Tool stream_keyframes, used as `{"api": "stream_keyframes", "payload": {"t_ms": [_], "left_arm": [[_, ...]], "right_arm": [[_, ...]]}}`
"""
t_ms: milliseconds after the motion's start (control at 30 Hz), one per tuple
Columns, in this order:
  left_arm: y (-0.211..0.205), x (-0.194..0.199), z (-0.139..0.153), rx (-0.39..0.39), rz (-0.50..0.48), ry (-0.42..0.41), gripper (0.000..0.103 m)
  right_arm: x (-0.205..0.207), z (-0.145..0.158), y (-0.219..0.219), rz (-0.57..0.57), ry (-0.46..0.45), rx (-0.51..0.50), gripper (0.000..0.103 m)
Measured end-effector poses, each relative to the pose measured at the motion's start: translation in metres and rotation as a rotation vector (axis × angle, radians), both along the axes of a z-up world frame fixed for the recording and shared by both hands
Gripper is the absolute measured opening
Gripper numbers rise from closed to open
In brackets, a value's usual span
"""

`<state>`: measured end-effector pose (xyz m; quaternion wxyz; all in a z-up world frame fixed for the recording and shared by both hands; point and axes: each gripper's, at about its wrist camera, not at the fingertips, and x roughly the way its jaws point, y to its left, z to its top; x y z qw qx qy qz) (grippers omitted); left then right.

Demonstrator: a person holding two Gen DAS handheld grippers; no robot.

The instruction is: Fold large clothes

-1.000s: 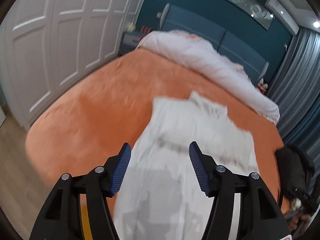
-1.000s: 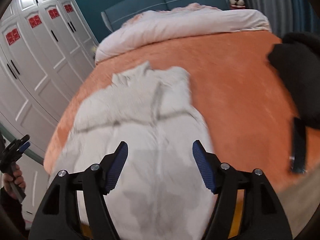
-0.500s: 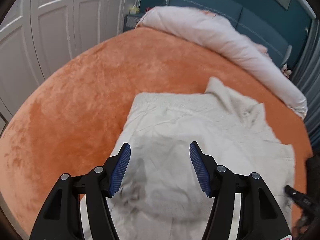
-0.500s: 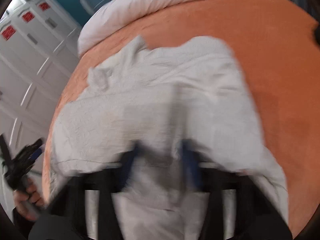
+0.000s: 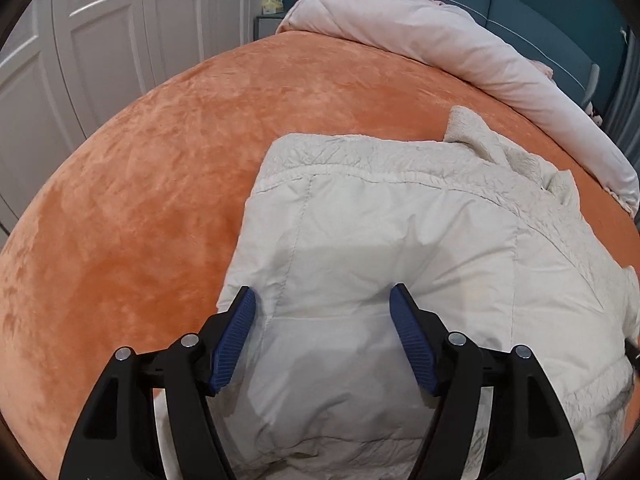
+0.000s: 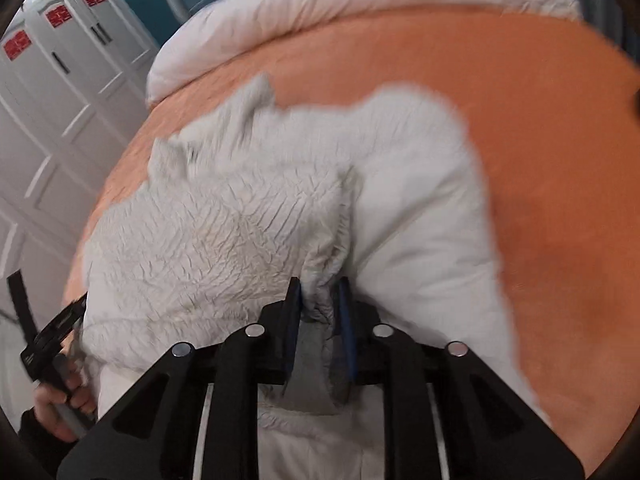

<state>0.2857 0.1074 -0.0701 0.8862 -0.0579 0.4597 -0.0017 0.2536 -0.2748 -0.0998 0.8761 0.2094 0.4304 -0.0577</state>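
Note:
A white padded jacket [image 5: 400, 220] lies on the orange bed cover [image 5: 140, 200], its fleecy collar end toward the pillows. My left gripper [image 5: 321, 291] hovers low over the jacket's near part. Its jaws are opening, and the fabric lies beneath them without the pads pressing it. In the right wrist view the jacket [image 6: 224, 232] shows its crinkled lining. My right gripper [image 6: 319, 285] pinches a raised fold of that fabric between its blue pads, though the jaws are opening a little. A hand [image 6: 60, 400] at the lower left edge holds the left gripper's black handle.
A rolled pale duvet [image 5: 440, 40] lies across the head of the bed before a teal headboard [image 5: 520, 4]. White wardrobe doors [image 5: 100, 40] stand along the left side. Orange cover [image 6: 540, 120] stretches bare to the right of the jacket.
Both grippers came down and forward onto the jacket. The right gripper went from wide open to pinching a fold of fabric. The left jaws spread slightly wider.

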Motion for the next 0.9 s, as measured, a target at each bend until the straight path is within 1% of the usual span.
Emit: {"api": "stream_keyframes", "payload": {"t_ms": [33, 100, 133, 167, 200, 267, 300, 367, 433, 500, 533, 567, 600, 633, 667, 700, 733, 767, 833, 867, 900], "left_arm": [[0.002, -0.001, 0.005, -0.004, 0.002, -0.006, 0.066], [0.008, -0.005, 0.026, -0.033, 0.013, -0.054, 0.066], [0.009, -0.005, 0.038, -0.049, 0.015, -0.085, 0.066], [0.008, -0.004, 0.047, -0.057, 0.015, -0.107, 0.066], [0.003, 0.000, 0.059, -0.059, 0.013, -0.134, 0.067], [-0.007, 0.008, 0.069, -0.072, -0.003, -0.156, 0.069], [-0.016, 0.015, 0.071, -0.069, -0.008, -0.163, 0.069], [-0.032, 0.028, 0.068, -0.059, -0.035, -0.157, 0.071], [-0.047, 0.043, 0.053, -0.016, -0.053, -0.128, 0.072], [-0.054, 0.054, 0.033, 0.030, -0.062, -0.097, 0.072], [-0.055, 0.057, 0.024, 0.048, -0.060, -0.087, 0.072], [-0.054, 0.059, 0.016, 0.063, -0.058, -0.083, 0.075], [-0.051, 0.059, 0.007, 0.066, -0.065, -0.088, 0.076], [-0.048, 0.058, 0.002, 0.066, -0.067, -0.098, 0.079], [-0.044, 0.055, -0.004, 0.064, -0.061, -0.112, 0.081], [-0.041, 0.054, -0.009, 0.051, -0.058, -0.118, 0.082], [-0.039, 0.053, -0.012, 0.035, -0.054, -0.121, 0.084], [-0.037, 0.052, -0.015, 0.025, -0.047, -0.123, 0.087], [-0.037, 0.051, -0.018, 0.016, -0.045, -0.135, 0.087], [-0.038, 0.050, -0.019, 0.018, -0.046, -0.138, 0.087], [-0.039, 0.050, -0.021, 0.025, -0.046, -0.140, 0.087]], "right_arm": [[-0.005, 0.010, 0.003, -0.019, -0.022, -0.027, 0.020], [-0.015, 0.037, 0.009, -0.074, -0.087, -0.105, 0.022], [-0.013, 0.046, 0.012, -0.069, -0.119, -0.120, 0.022], [-0.009, 0.054, 0.019, -0.040, -0.145, -0.119, 0.022], [0.004, 0.062, 0.040, 0.034, -0.164, -0.108, 0.022], [0.026, 0.066, 0.066, 0.137, -0.178, -0.095, 0.022], [0.042, 0.064, 0.090, 0.209, -0.186, -0.087, 0.022], [0.065, 0.056, 0.127, 0.305, -0.176, -0.105, 0.021], [0.087, 0.041, 0.163, 0.411, -0.149, -0.153, 0.021], [0.098, 0.024, 0.180, 0.462, -0.109, -0.205, 0.021], [0.101, 0.014, 0.180, 0.471, -0.102, -0.225, 0.021], [0.099, 0.011, 0.177, 0.474, -0.106, -0.226, 0.024], [0.098, 0.006, 0.165, 0.471, -0.115, -0.208, 0.024], [0.093, 0.006, 0.153, 0.444, -0.118, -0.214, 0.024], [0.090, 0.005, 0.142, 0.402, -0.116, -0.237, 0.024], [0.088, 0.003, 0.121, 0.348, -0.114, -0.240, 0.025], [0.085, 0.000, 0.100, 0.296, -0.108, -0.221, 0.024], [0.079, -0.006, 0.070, 0.228, -0.105, -0.180, 0.024], [0.065, -0.017, 0.036, 0.153, -0.113, -0.119, 0.015], [0.058, -0.024, 0.018, 0.125, -0.114, -0.061, 0.004], [0.051, -0.024, 0.007, 0.110, -0.110, -0.017, 0.001]]}}
